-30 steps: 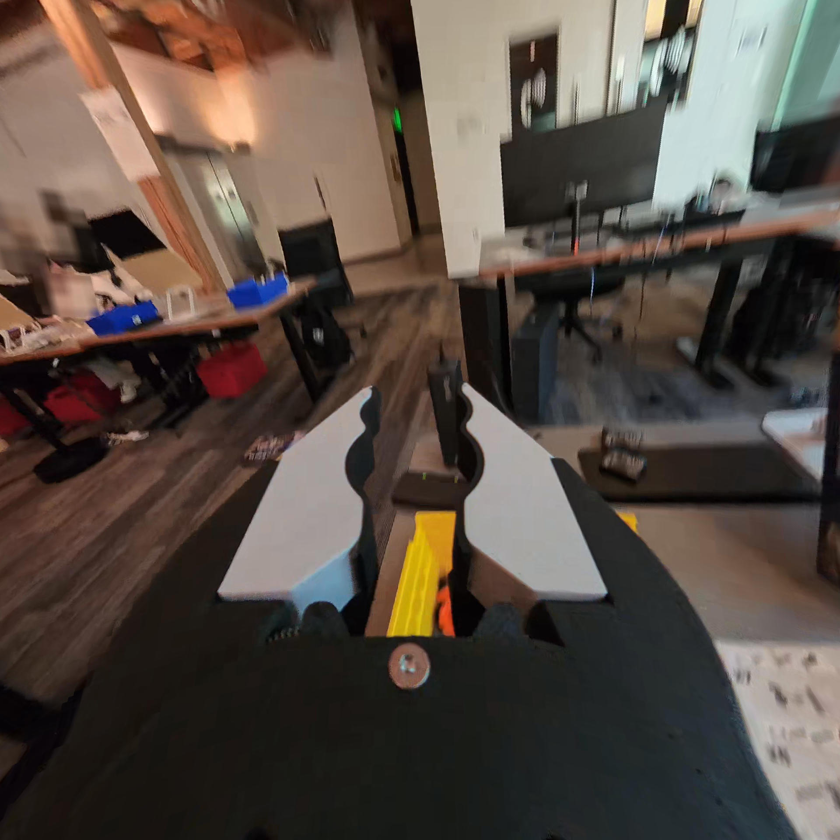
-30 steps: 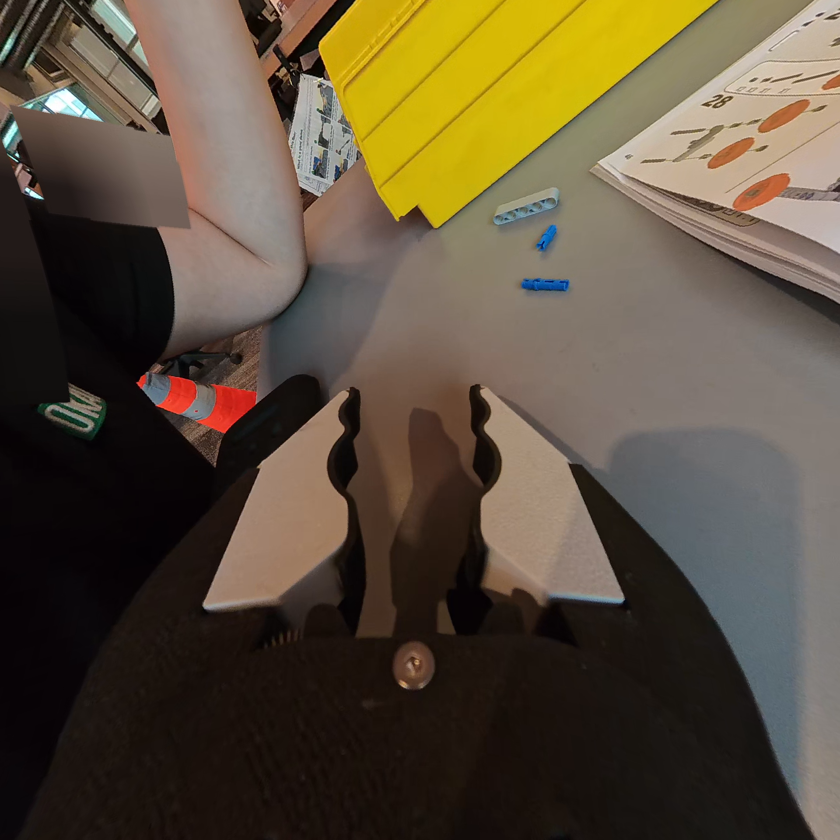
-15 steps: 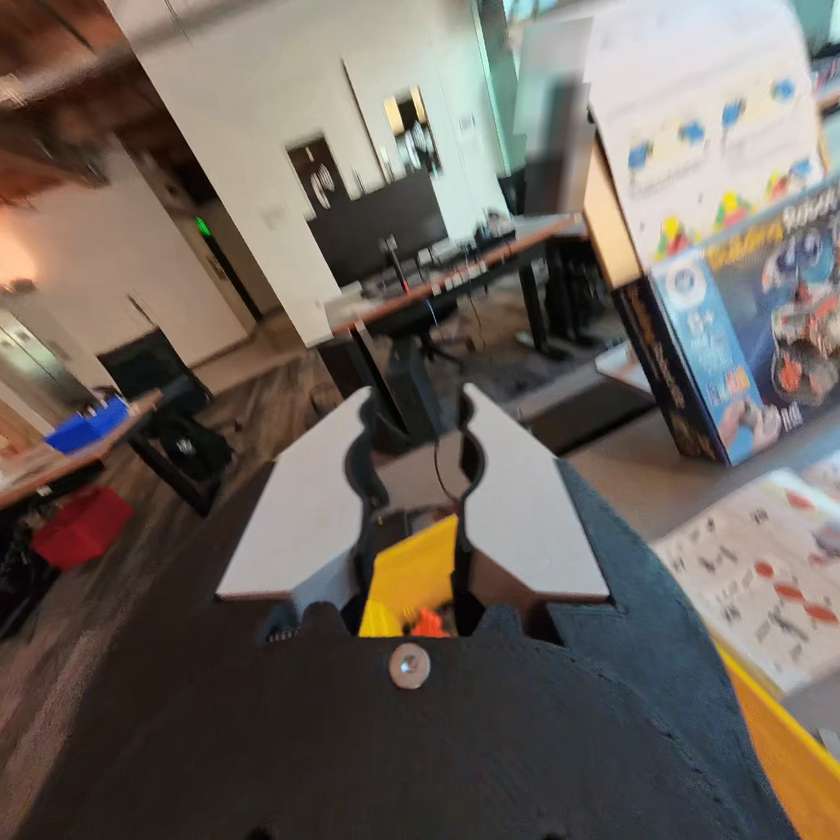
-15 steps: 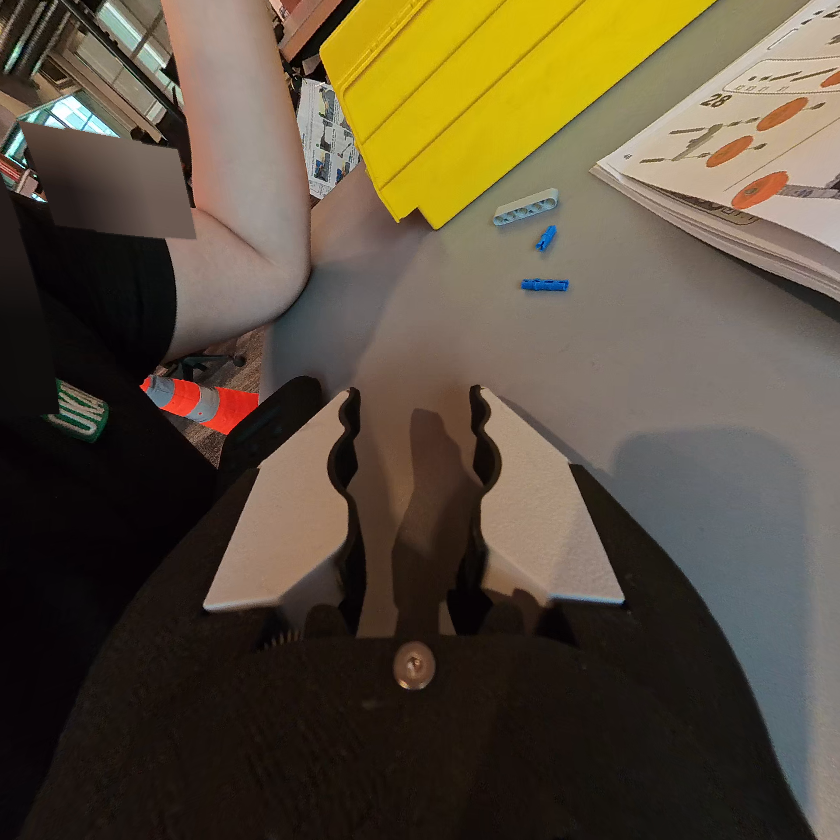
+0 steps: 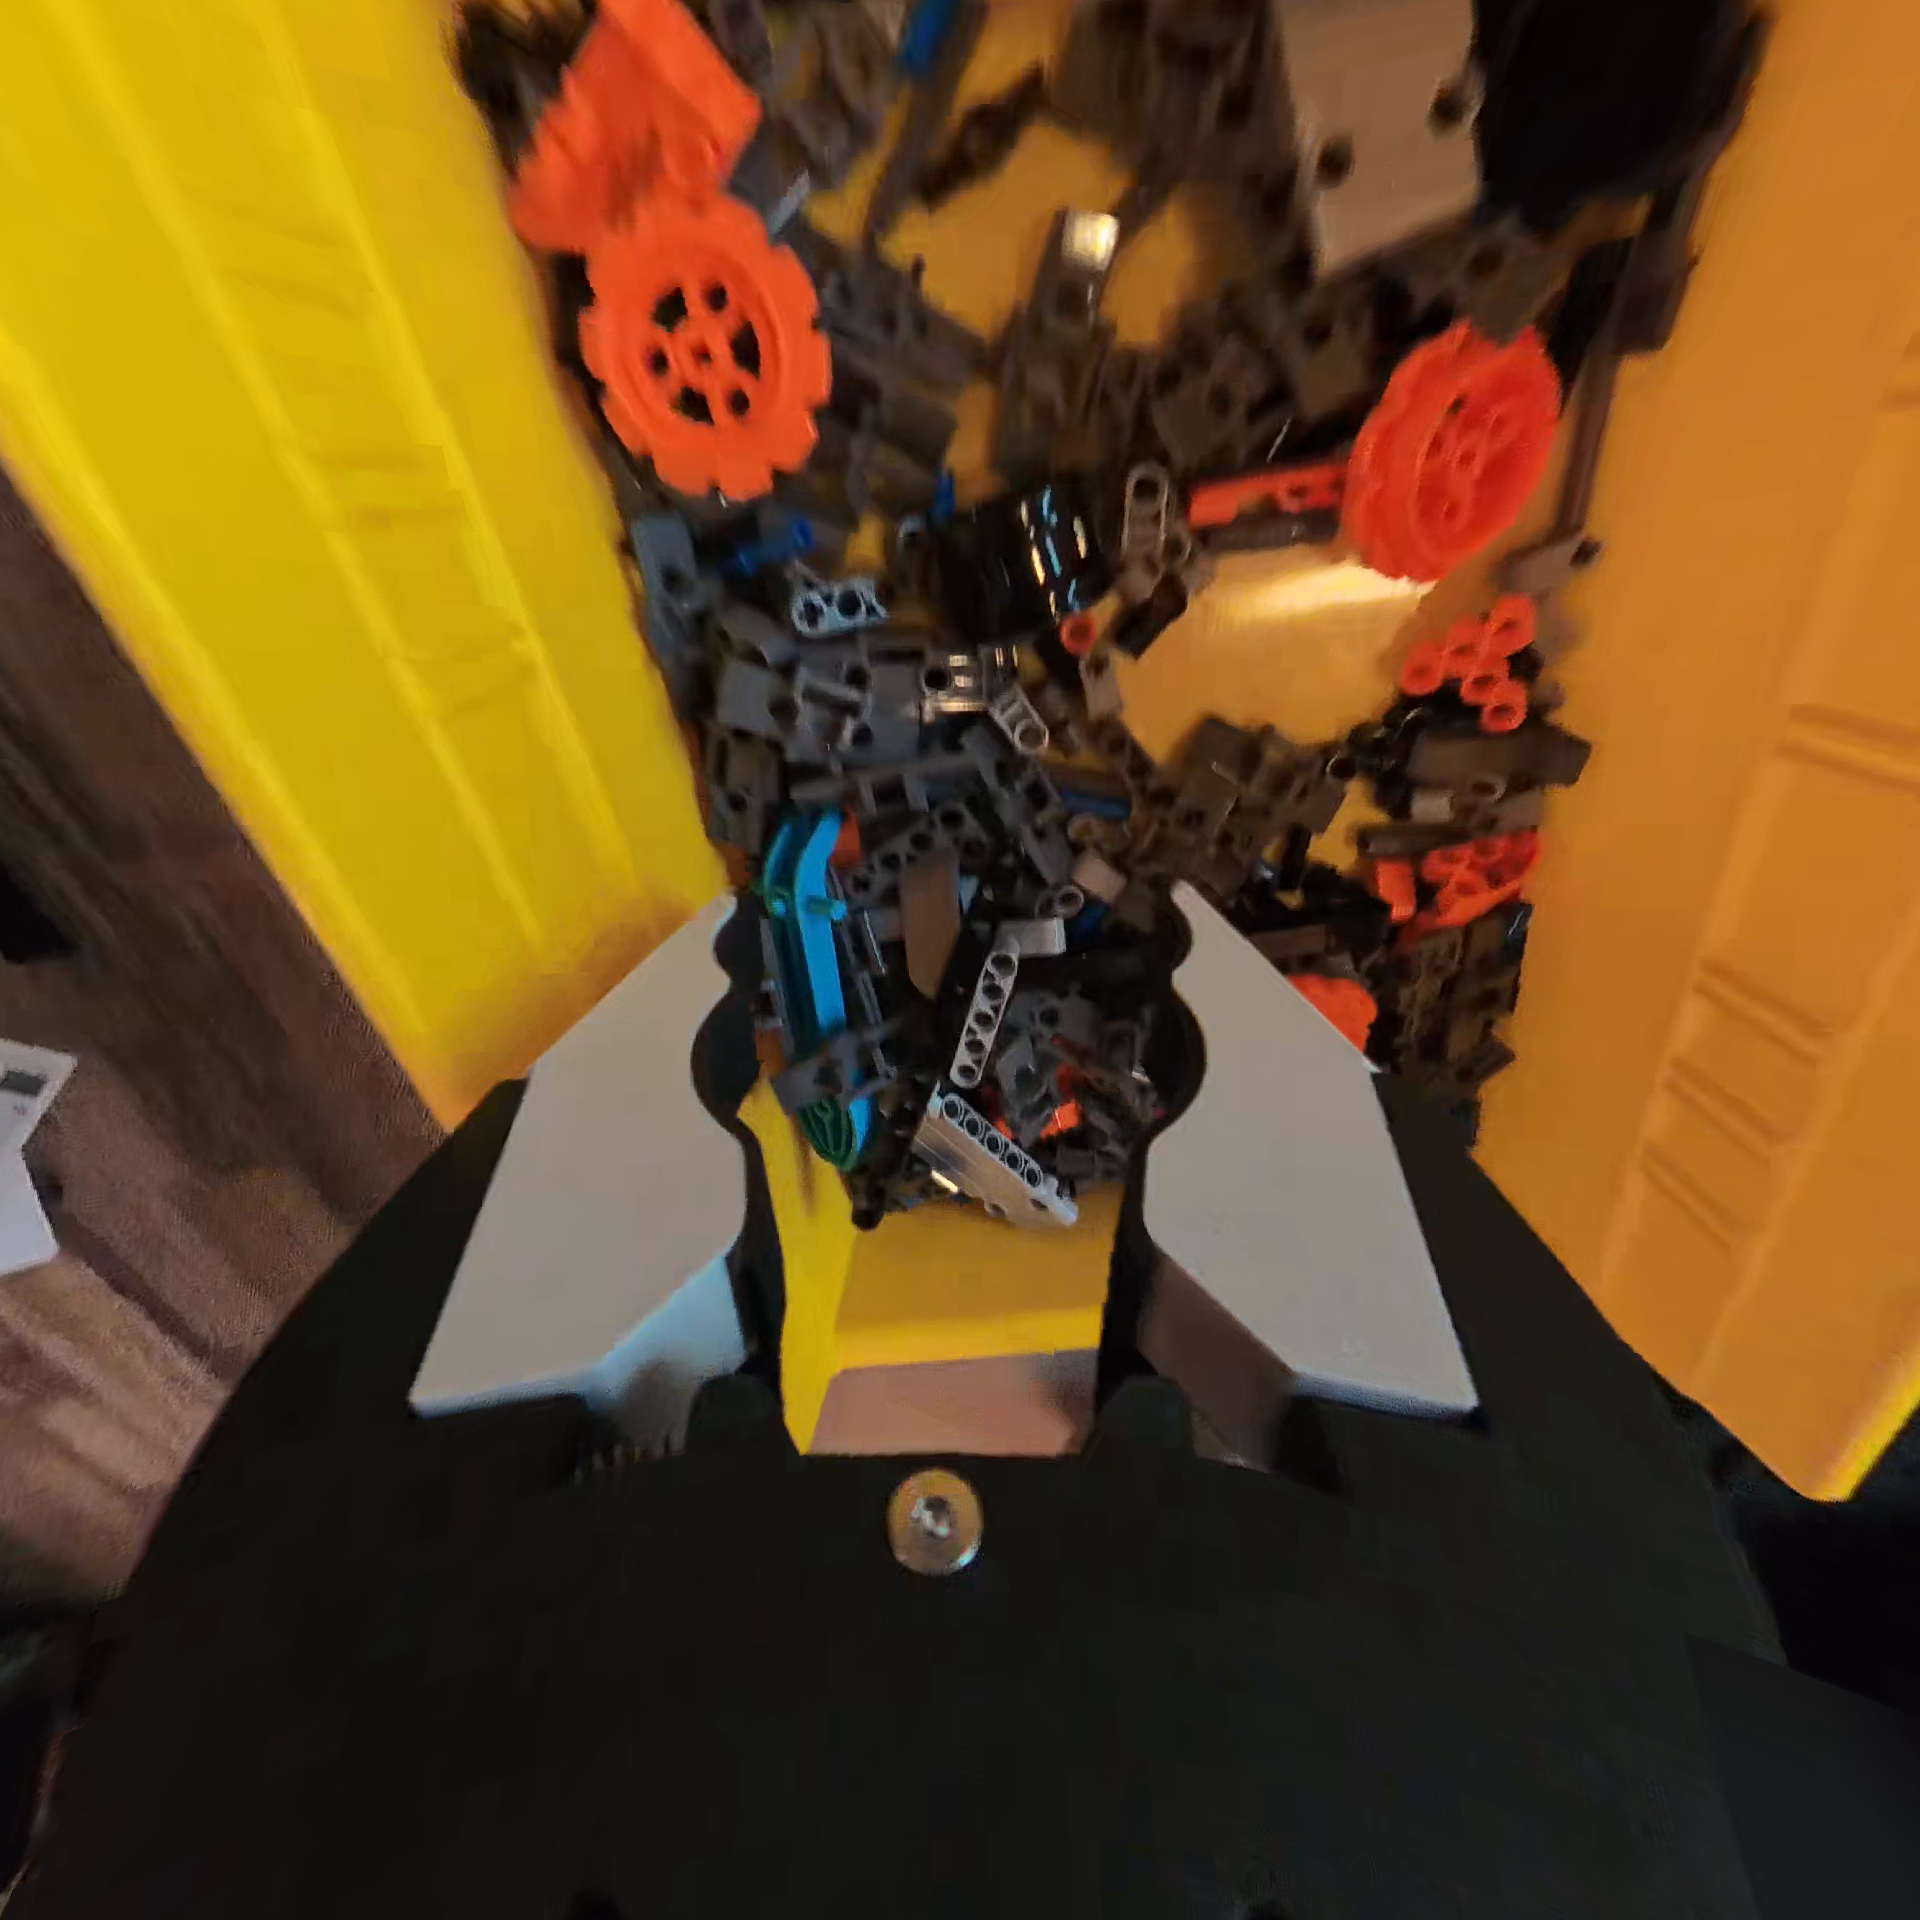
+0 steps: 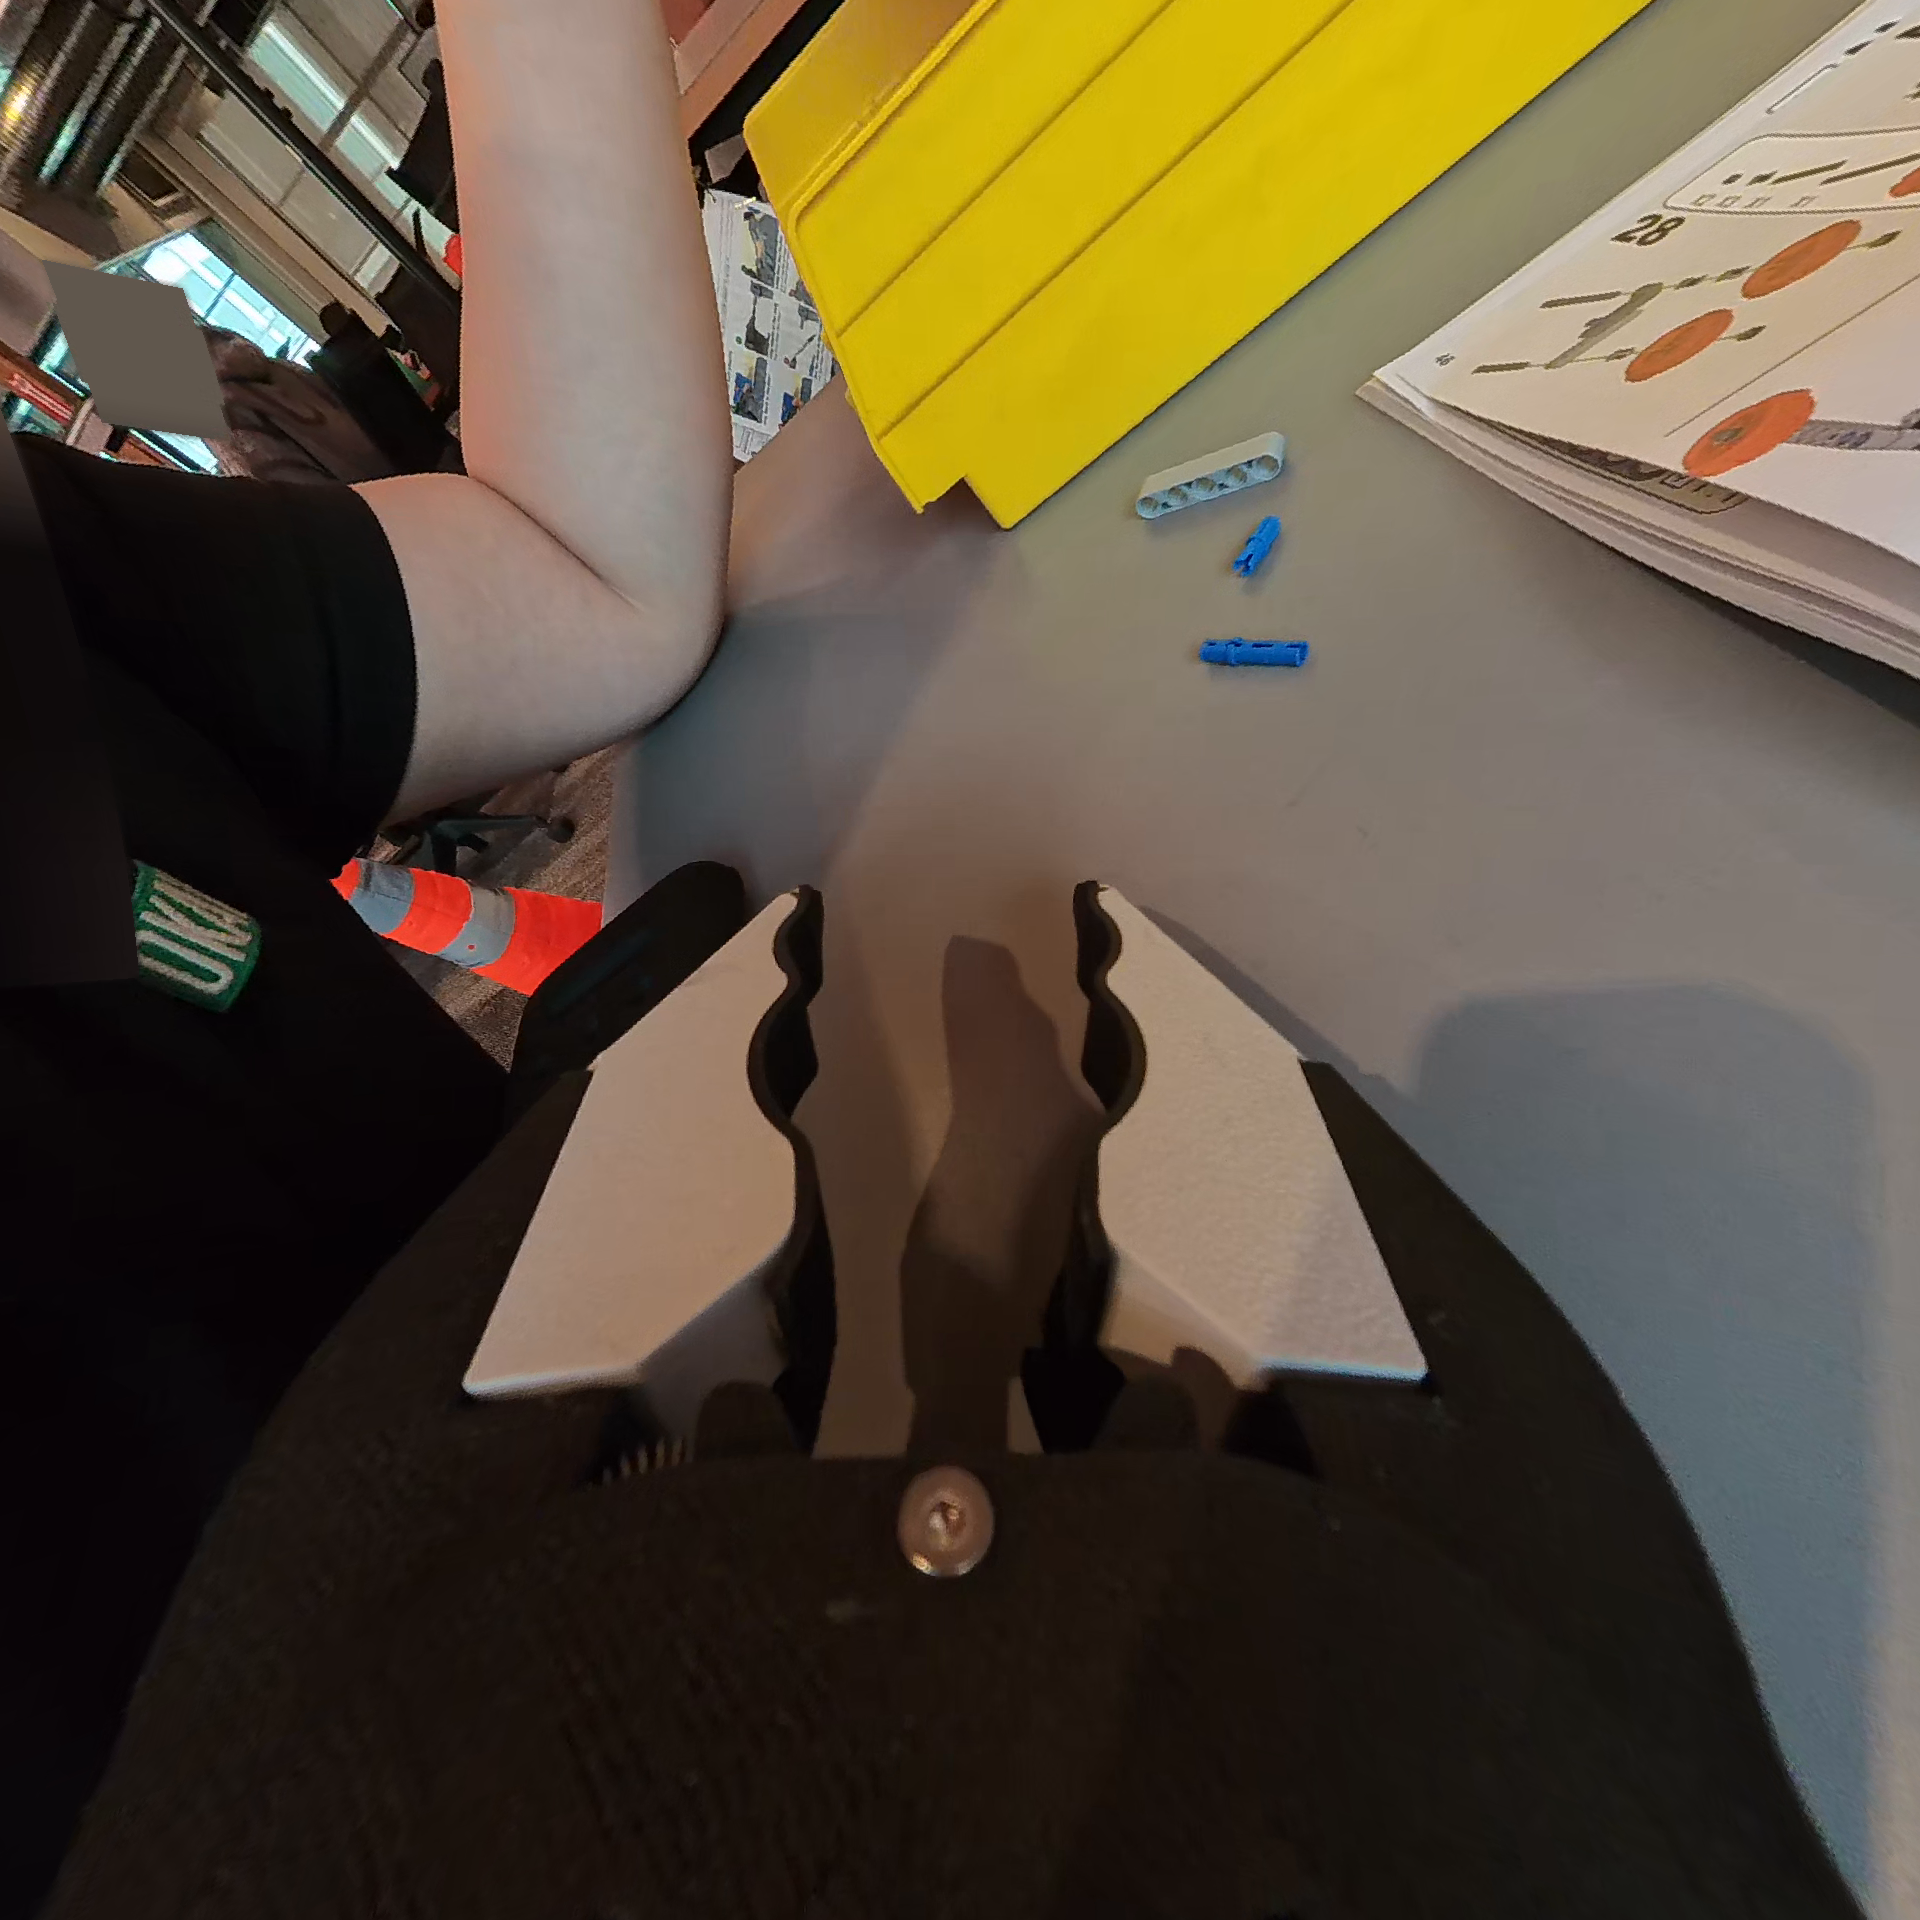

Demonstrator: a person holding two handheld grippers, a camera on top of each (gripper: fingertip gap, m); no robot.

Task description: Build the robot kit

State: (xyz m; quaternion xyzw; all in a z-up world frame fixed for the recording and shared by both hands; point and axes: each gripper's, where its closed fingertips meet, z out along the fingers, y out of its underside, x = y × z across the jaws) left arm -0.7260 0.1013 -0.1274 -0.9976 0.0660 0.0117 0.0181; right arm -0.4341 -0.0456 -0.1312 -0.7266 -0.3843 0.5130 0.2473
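My left gripper is open wide and empty. It points down into a yellow bin just above a heap of grey and black building beams. The heap holds a light grey beam, a blue curved piece and two orange gears. The view is blurred. My right gripper is open and empty, low over the grey table. Ahead of it lie a small grey beam and two blue pins.
In the right wrist view, the yellow bin's outer wall stands behind the small parts. An open instruction booklet lies at the right. A person's bare arm reaches up at the left table edge. An orange cone lies on the floor. The left gripper's tips are roughly 35 cm from the right gripper's.
My left gripper has swung from facing out across the room down into the yellow bin, and its jaws have spread wider. My right gripper has stayed put; the person's arm shifted slightly.
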